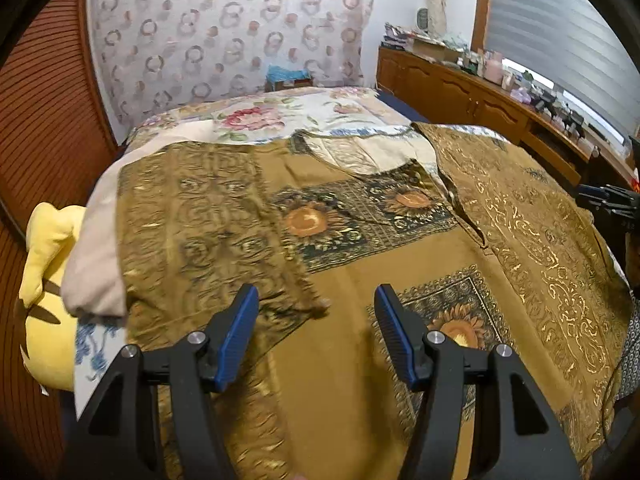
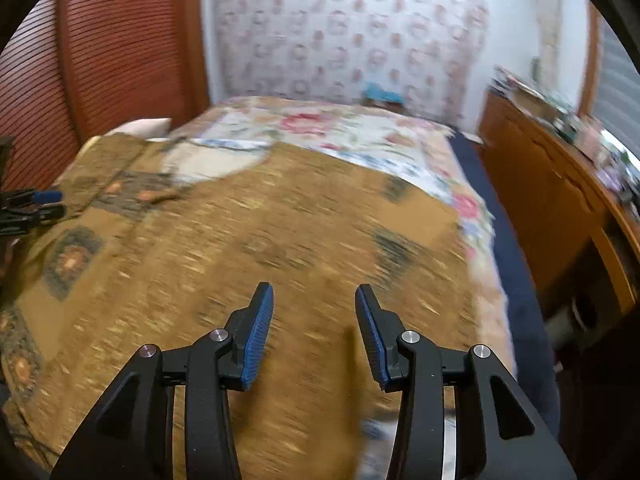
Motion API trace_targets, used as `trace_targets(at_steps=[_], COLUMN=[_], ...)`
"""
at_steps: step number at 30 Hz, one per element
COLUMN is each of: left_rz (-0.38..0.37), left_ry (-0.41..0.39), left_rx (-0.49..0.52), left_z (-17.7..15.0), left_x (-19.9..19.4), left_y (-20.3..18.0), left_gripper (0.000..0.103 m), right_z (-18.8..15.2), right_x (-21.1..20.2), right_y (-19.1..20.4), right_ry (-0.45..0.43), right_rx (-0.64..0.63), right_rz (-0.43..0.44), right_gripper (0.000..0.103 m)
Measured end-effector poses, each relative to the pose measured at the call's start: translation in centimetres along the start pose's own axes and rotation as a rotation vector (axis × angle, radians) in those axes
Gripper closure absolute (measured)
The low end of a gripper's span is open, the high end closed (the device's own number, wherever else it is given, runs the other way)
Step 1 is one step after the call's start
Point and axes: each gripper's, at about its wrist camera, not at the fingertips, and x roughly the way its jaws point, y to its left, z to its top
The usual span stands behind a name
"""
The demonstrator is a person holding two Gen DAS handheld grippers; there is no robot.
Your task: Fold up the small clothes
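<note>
Fingers [image 1: 240,336] of the left gripper [image 1: 316,334] stand wide and hold nothing; the right gripper [image 2: 314,334] is likewise spread, hovering empty. Below them the brown sunflower-print shirt [image 1: 360,264] lies front-up across the bed [image 1: 256,116], both side panels flipped inward. It looks thin, limp and light, likely to sag, so I would pinch it at a hem corner or folded edge. A yellow plush toy [image 1: 48,280] sits at the bed's left edge, and a cluttered wooden sideboard [image 1: 480,92] runs along the right.

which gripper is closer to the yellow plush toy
Left. The left gripper hovers over the garment just right of the yellow plush toy; the right gripper is across the bed.
</note>
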Motion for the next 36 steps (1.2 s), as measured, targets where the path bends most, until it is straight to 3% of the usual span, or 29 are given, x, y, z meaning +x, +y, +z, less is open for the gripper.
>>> trace_targets(at_steps=[5, 13, 24, 32, 36], left_rz=[0.008, 0.011, -0.034, -0.032, -0.030], left_ry=[0.035, 0.079, 0.085, 0.088, 0.088], left_rx=[0.027, 0.046, 0.074, 0.083, 0.085], left_z=[0.5, 0.3, 0.2, 0.2, 0.2], left_x=[1.6, 3.0, 3.5, 3.5, 3.5], left_y=[-1.1, -1.6, -2.6, -2.9, -3.0], left_gripper=[0.044, 0.044, 0.018, 0.014, 0.014], right_z=[-1.8, -3.4, -4.7, -5.4, -5.5], right_x=[-0.3, -0.5, -0.1, -0.3, -0.6], right_y=[-4.3, -8.5, -9.7, -10.1, -9.7], right_ry=[0.018, 0.040, 0.088, 0.094, 0.085], right_rx=[0.077, 0.187, 0.217, 0.230, 0.211], right_rz=[-0.063, -0.082, -0.057, 0.000, -0.001], right_gripper=[0.060, 0.060, 0.060, 0.060, 0.069])
